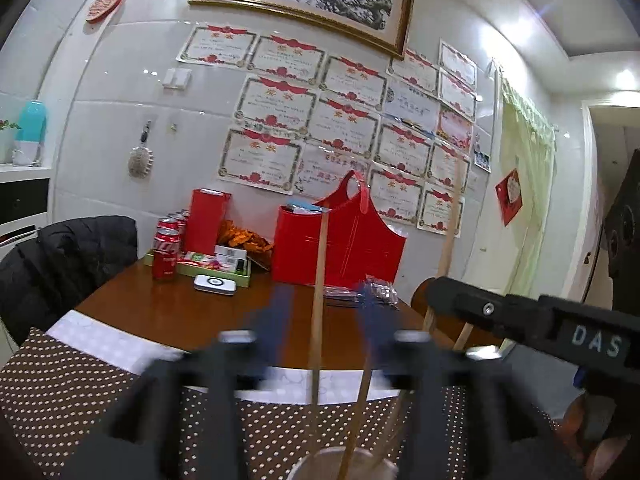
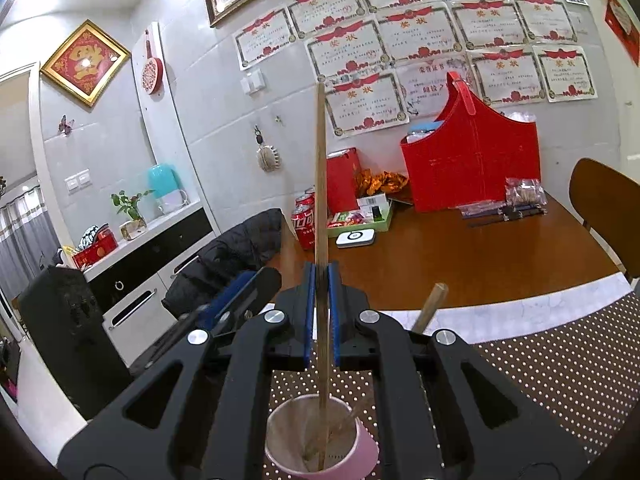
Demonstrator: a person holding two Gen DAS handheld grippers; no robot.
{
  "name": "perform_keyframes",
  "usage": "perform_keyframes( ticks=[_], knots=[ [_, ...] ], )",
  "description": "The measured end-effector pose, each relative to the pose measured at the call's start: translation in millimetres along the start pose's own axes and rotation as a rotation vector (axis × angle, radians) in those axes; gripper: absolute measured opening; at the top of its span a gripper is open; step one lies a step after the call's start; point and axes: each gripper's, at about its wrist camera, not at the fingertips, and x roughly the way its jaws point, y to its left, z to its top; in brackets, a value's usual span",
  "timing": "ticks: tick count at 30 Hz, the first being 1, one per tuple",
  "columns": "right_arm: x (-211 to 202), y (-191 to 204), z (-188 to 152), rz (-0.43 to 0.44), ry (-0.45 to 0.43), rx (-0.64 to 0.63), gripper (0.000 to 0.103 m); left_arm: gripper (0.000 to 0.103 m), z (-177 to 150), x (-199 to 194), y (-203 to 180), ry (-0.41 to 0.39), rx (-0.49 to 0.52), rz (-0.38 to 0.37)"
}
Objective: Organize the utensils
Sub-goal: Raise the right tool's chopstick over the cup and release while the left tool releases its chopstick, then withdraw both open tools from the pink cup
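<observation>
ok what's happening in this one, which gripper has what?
The right gripper is shut on a wooden chopstick, holding it upright with its lower end inside the pink cup on the dotted placemat. Another chopstick already leans in the cup. The left gripper is open beside it, holding nothing.
</observation>
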Motion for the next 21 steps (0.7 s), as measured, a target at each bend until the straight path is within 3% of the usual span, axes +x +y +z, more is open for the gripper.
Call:
perform_keyframes(
  ticks=[1, 2, 10, 21],
  knots=[
    [-5.5, -1.3, 1.5, 0.002, -0.018, 0.011, 0.077, 0.074, 2.0, -7.5, 2.2, -0.01, -0.01, 0.005],
    [-14.3, -2.1, 2.8, 0.004, -0.056, 0.023, 0.096, 0.076, 4.3, -13.6, 3.8, -0.014, -0.014, 0.004],
    [-54.6, 7.5, 16.1, -0.038, -0.093, 0.011, 0.097, 0.088, 29.3, -62.4, -6.3, 0.012, 0.058, 0.072],
    [-130.0, 21.6, 4.1, -0.108, -0.105, 0.009, 0.097, 0.088, 57.8, -147.0, -46.9, 0.038, 0.195, 0.207]
  ],
)
